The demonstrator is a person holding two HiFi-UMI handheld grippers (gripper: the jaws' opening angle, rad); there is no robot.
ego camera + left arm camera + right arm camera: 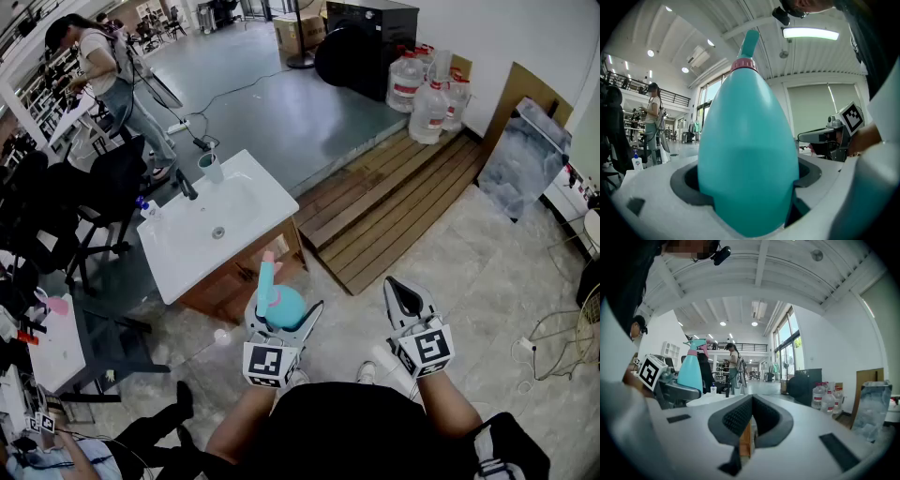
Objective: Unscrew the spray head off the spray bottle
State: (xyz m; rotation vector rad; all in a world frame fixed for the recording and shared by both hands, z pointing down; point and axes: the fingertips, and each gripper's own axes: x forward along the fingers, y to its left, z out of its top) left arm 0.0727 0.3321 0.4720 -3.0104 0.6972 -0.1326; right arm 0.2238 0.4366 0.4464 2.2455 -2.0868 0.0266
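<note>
Left gripper (750, 182) clamps smooth egg-shaped teal spray bottle (747, 140) (pink collar (743, 64))

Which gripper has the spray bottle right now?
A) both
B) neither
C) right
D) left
D: the left gripper has its fingers clamped on the body of the teal spray bottle, while the right gripper is shut on nothing, off to the side of the bottle.

Bright, even daylight; ceiling tube light (810, 33) glares; fisheye edges dark, warped.
</note>
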